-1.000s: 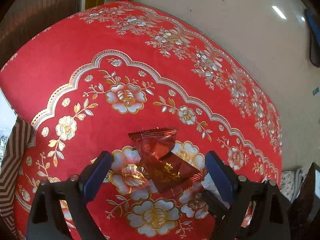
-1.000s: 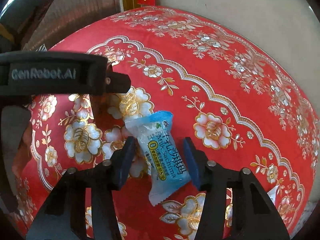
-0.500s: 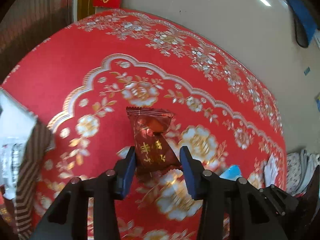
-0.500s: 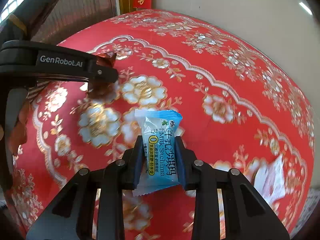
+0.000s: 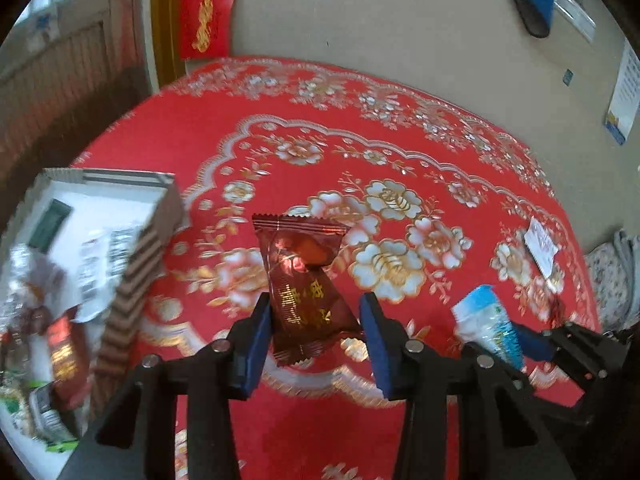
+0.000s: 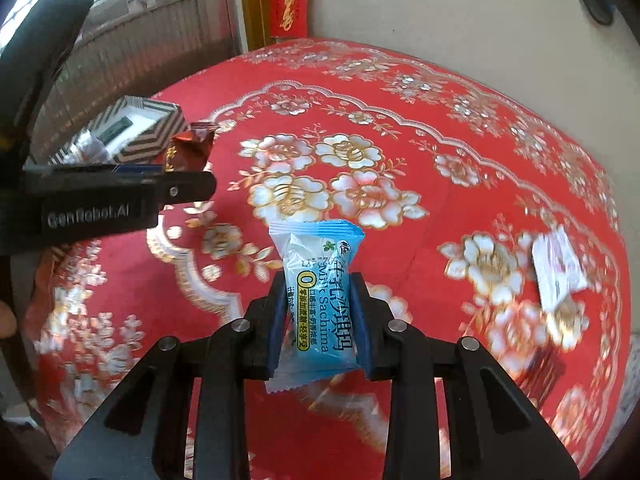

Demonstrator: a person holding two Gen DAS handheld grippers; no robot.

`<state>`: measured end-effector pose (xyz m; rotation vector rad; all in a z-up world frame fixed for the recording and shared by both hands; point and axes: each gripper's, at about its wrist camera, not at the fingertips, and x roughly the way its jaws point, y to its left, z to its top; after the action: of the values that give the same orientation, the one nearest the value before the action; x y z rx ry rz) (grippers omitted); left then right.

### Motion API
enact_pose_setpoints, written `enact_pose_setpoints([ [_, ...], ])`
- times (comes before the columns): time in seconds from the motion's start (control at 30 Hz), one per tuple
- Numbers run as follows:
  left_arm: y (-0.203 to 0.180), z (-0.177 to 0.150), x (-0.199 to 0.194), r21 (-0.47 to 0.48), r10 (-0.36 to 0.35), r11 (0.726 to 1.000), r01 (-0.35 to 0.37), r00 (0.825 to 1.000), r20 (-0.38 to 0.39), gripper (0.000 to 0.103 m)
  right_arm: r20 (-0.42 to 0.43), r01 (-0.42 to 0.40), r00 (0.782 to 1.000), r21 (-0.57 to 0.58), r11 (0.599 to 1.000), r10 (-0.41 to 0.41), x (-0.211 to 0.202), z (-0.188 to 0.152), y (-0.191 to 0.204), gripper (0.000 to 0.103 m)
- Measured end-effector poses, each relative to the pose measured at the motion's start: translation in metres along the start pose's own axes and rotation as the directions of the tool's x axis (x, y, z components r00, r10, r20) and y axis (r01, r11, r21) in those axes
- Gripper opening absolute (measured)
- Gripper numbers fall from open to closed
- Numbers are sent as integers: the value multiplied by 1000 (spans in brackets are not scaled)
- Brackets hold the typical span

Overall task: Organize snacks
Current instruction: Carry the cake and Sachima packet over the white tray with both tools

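My left gripper [image 5: 316, 320] is shut on a dark red snack packet [image 5: 306, 284] with gold lettering, held above the red floral tablecloth [image 5: 360, 152]. My right gripper [image 6: 319, 304] is shut on a light blue Milk Sachima packet [image 6: 320, 292], also lifted off the cloth. In the left wrist view the blue packet [image 5: 490, 326] and the right gripper show at lower right. In the right wrist view the left gripper [image 6: 120, 192] crosses the left side with the red packet [image 6: 190, 148] in it. A striped box [image 5: 100, 248] holding several snacks stands at the left.
A small white packet [image 6: 558, 268] lies on the cloth at the right, near the table's edge [image 6: 616, 320]. The striped box [image 6: 136, 132] sits at the far left of the table. A beige wall [image 5: 400, 20] with a red hanging [image 5: 206, 20] stands behind the table.
Both grippers closed on their packets, lifted them off the cloth and carried them leftward. The striped box has come into view at the left.
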<state>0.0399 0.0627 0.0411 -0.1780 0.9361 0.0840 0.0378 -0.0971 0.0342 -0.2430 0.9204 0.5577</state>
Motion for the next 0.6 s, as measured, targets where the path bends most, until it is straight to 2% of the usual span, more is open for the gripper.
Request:
enact_pose_setpoints([
  [0.2,3,-18,-21,50,30,998,-33,998,52,46,46,14,999,79,997,-18,-20,-13,14,29],
  [0.37,11,-32,-35,58,41,997,-46,996,79,46,68,-30,997,135,990,21,-28,-19,26,29],
  [0.6,25,-40,-50,65,56,996,-63,993,106,46,76,-44,997,143,989,34,-30,-24,45,29],
])
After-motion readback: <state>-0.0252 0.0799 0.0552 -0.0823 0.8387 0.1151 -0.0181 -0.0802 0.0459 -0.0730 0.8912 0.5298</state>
